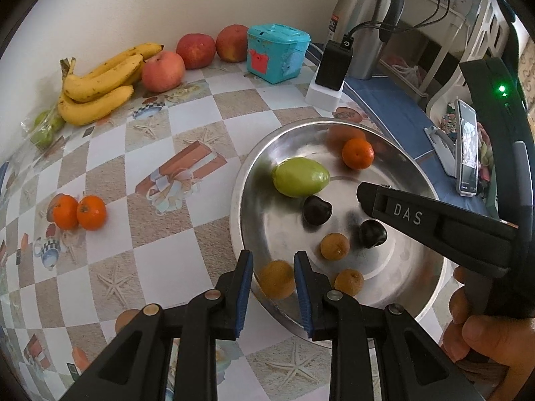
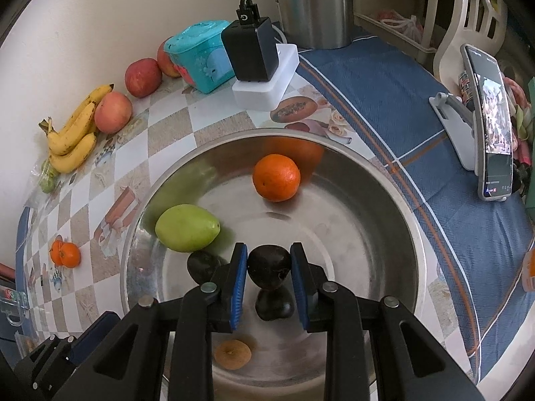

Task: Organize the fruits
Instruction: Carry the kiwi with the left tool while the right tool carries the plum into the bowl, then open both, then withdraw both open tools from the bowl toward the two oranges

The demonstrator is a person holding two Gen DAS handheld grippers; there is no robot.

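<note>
Jaws of right gripper [image 2: 268, 267] around dark fruit [image 2: 269, 269]

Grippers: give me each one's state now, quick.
Left gripper: open, blurred small brown-orange round fruit between its pads, gap showing.
Right gripper: shut on the glossy dark purple round fruit.

The left gripper [image 1: 272, 279] hovers over a steel bowl's [image 1: 431, 287] rim, a small brown fruit [image 1: 277, 279] between its jaws. Bananas [image 1: 97, 87] and apples [image 1: 195, 50] line the wall.

Shiny metal bowl [image 2: 394, 220], glossy patterned tablecloth [image 1: 160, 133], woven blue cloth [image 2: 384, 93]
</note>
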